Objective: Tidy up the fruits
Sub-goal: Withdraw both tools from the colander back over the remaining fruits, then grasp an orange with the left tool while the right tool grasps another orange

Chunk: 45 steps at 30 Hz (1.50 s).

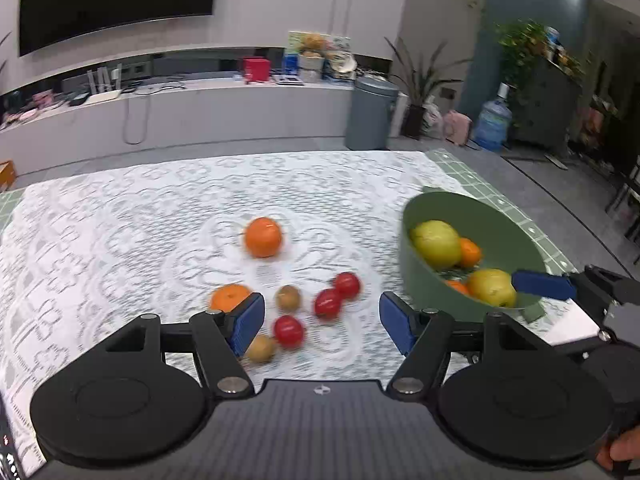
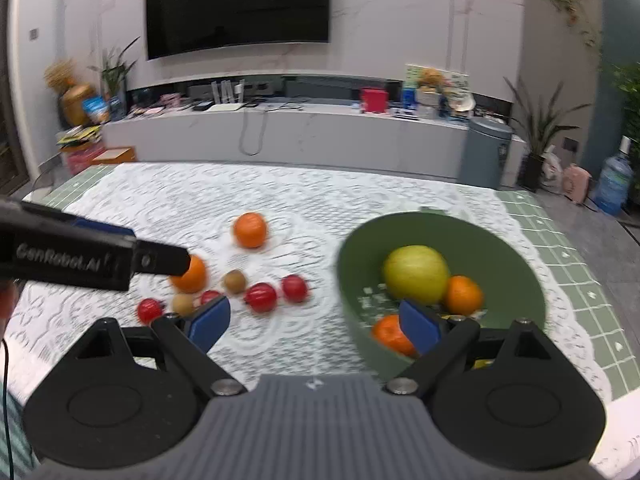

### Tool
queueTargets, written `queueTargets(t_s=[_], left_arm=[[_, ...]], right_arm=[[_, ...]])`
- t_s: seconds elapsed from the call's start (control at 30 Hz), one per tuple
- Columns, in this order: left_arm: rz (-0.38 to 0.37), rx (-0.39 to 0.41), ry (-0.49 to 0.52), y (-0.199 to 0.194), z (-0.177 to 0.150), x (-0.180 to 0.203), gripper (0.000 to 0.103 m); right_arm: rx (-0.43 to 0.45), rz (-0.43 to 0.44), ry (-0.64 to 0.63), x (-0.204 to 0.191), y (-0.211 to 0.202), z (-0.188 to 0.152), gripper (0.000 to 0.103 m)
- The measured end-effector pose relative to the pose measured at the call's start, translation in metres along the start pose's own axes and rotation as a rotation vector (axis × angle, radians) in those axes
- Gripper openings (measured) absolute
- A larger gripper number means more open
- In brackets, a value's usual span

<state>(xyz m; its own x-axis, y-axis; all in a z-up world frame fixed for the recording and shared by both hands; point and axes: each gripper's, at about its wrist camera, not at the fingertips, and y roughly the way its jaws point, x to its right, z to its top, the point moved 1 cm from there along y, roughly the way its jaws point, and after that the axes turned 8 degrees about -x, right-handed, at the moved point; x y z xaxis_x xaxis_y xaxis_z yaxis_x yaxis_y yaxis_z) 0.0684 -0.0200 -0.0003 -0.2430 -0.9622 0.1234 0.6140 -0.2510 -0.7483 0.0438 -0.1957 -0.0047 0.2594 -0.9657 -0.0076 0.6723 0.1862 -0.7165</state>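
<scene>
A green bowl (image 1: pixel 424 276) (image 2: pixel 360 280) sits on the right of the lace tablecloth, holding yellow-green fruits (image 1: pixel 436 242) (image 2: pixel 416 274) and oranges (image 2: pixel 464 295). Loose on the cloth lie two oranges (image 1: pixel 263 237) (image 2: pixel 250 230), three red fruits (image 1: pixel 328 303) (image 2: pixel 261 297) and two brown kiwis (image 1: pixel 288 298) (image 2: pixel 234 281). My left gripper (image 1: pixel 322 322) is open and empty above the loose fruits. My right gripper (image 2: pixel 314 322) is open and empty, its right finger (image 2: pixel 420 326) over the bowl's near rim; it shows at the bowl in the left wrist view (image 1: pixel 544 285).
The table carries a white lace cloth (image 1: pixel 140 220) over green tiles (image 2: pixel 560 240). Beyond it stand a long white counter (image 2: pixel 300 136), a grey bin (image 1: pixel 370 114) and potted plants (image 2: pixel 540 136). The left gripper's body (image 2: pixel 80 256) crosses the right wrist view's left side.
</scene>
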Motion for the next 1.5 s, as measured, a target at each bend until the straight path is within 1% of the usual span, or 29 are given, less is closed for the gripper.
queueTargets(t_s=[0.1,0.23,0.27,0.33,0.37,0.43,0.5,0.67,0.93,1.03,1.23,1.43,1.5], left_arm=[[0.008,-0.012,-0.025,0.0,-0.005,-0.015,0.074],[0.031,-0.019,-0.052,0.001,-0.013,-0.031,0.073],[0.033,-0.02,-0.058,0.001,-0.015,-0.036,0.07],[0.027,-0.024,-0.074,0.002,-0.019,-0.043,0.069],[0.021,-0.027,-0.091,0.003,-0.02,-0.047,0.067],[0.013,-0.04,-0.12,0.005,-0.022,-0.054,0.065],[0.003,-0.046,-0.131,0.007,-0.024,-0.059,0.061],[0.008,-0.038,-0.138,0.012,-0.025,-0.06,0.061],[0.029,-0.061,-0.14,0.029,-0.018,-0.063,0.061],[0.029,-0.068,-0.135,0.035,-0.015,-0.064,0.061],[0.024,-0.101,-0.138,0.051,-0.009,-0.068,0.062],[0.028,-0.122,-0.133,0.066,-0.005,-0.071,0.063],[0.03,-0.128,-0.129,0.071,-0.004,-0.071,0.064]], right_arm=[[-0.009,0.019,-0.027,-0.014,0.005,-0.002,0.088],[-0.007,0.022,-0.045,-0.024,0.012,-0.004,0.088],[-0.003,0.023,-0.048,-0.025,0.013,-0.004,0.087],[-0.007,0.03,-0.051,-0.027,0.016,-0.004,0.084],[-0.015,0.031,-0.053,-0.028,0.019,-0.003,0.082],[-0.028,0.028,-0.06,-0.031,0.024,-0.002,0.082],[-0.032,0.032,-0.066,-0.034,0.026,-0.003,0.082],[-0.045,0.038,-0.086,-0.038,0.038,0.0,0.082],[-0.06,0.047,-0.086,-0.036,0.056,0.013,0.082],[-0.053,0.045,-0.102,-0.035,0.061,0.019,0.082],[-0.026,0.014,-0.16,-0.035,0.071,0.03,0.082],[-0.028,-0.005,-0.188,-0.03,0.087,0.045,0.071],[-0.03,-0.004,-0.199,-0.029,0.093,0.048,0.07]])
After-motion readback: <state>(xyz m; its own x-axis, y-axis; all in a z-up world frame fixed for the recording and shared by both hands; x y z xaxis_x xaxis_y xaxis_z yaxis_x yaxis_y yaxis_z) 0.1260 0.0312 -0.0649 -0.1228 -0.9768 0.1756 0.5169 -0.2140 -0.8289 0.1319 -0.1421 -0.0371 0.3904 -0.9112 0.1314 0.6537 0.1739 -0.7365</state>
